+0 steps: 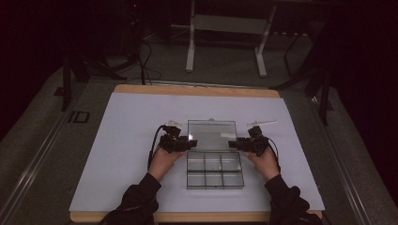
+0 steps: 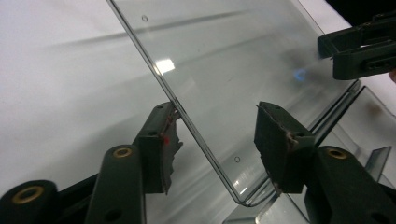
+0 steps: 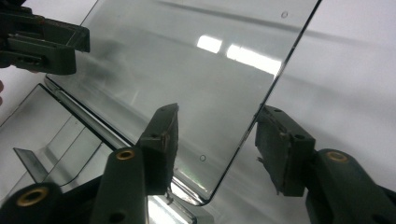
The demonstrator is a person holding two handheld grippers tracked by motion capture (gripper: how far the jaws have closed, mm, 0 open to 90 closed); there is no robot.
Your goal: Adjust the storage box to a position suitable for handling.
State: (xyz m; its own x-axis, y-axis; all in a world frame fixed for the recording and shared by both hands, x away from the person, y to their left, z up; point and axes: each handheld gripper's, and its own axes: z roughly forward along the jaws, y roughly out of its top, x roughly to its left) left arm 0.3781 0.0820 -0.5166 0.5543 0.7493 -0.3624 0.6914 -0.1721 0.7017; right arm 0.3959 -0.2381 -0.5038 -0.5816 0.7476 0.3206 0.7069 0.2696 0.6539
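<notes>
A clear plastic compartment box point(image 1: 215, 185) sits mid-table with its hinged lid point(image 1: 211, 129) swung back flat on the far side. My left gripper point(image 1: 187, 143) is at the lid's left edge and my right gripper point(image 1: 233, 144) at its right edge. In the left gripper view the lid point(image 2: 224, 60) runs edge-on between the parted jaws of the left gripper point(image 2: 215, 112), and the pads stand off it. In the right gripper view the lid's point(image 3: 187, 60) other edge lies between the right gripper's point(image 3: 218, 111) jaws, also untouched. Each view shows the opposite gripper across the lid.
The box's divided base point(image 3: 56, 135) lies nearer the person than the lid. A white sheet point(image 1: 122, 140) covers the wooden table point(image 1: 197, 90). Beyond the far edge stand a white frame's legs point(image 1: 190, 51) and cables on the dark floor.
</notes>
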